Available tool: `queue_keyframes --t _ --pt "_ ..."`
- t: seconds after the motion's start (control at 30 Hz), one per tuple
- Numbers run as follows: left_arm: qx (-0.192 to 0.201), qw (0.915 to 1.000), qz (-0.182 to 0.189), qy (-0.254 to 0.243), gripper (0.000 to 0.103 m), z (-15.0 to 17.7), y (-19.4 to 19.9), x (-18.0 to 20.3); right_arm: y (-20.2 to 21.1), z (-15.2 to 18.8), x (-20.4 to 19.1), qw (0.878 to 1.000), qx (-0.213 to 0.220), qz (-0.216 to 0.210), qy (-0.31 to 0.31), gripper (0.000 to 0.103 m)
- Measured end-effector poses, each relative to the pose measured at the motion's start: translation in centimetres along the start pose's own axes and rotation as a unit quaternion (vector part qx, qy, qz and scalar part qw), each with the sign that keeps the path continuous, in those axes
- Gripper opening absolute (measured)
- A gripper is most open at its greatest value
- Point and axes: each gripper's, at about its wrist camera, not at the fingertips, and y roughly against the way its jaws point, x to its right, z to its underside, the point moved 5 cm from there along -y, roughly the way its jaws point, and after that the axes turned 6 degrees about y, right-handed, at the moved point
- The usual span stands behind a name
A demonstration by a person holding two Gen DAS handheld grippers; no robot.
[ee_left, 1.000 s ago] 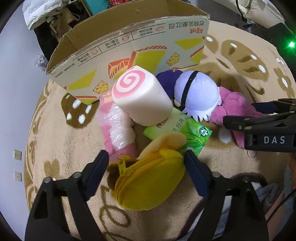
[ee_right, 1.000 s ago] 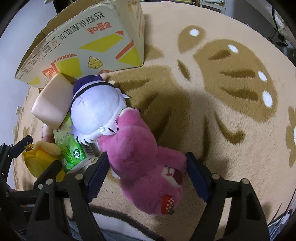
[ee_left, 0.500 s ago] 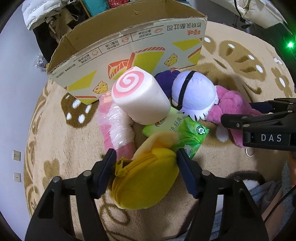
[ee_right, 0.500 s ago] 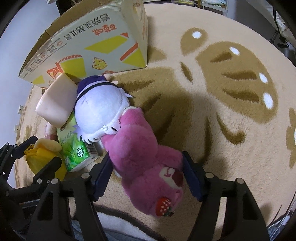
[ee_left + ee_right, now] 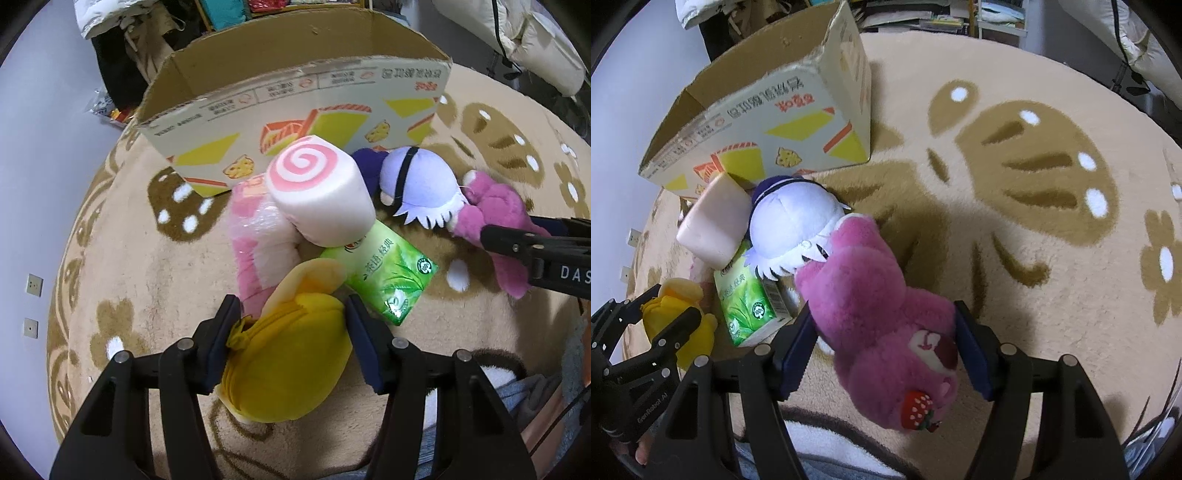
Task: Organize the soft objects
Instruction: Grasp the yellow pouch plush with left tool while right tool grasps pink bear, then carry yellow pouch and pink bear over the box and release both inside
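Down on the rug (image 5: 1015,229), the left claw (image 5: 291,325) has just been closing and now pinches the yellow plush (image 5: 291,354), while the right claw (image 5: 882,343) squeezes the pink bear (image 5: 882,332). Beyond them, the cardboard box (image 5: 280,92) stands open; its inside is not visible, and the other soft toys lie heaped outside against its front wall.

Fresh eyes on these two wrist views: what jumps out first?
The left gripper is clamped on a yellow plush low in its view, and the right gripper on a pink plush bear. Behind them sits a swirl-topped white roll cushion, leaning by the open cardboard box on the rug.
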Motion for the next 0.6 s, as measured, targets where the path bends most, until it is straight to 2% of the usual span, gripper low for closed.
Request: queue_keyframes --t 0.13,0.4,0.53,0.6 --pt "0.015 0.9997 -0.008 0.015 0.057 -0.2 0.8 -0.8 1.8 0.0 0.1 1.000 0.027 -0.012 0.004 0.075" --pt "0.048 0.9970 -0.002 0.061 0.056 -1.1 2.7 -2.9 4.8 -0.1 -0.4 0.996 0.082 -0.025 0.025 0.075" --pt "0.075 0.9932 0.005 0.089 0.056 -1.7 4.1 -4.1 6.5 -0.3 -1.0 0.991 0.123 -0.031 0.030 0.075" --pt "0.098 0.9897 0.004 0.104 0.056 -2.0 5.1 -4.9 7.3 -0.9 -1.8 0.986 0.163 -0.031 0.031 0.074"
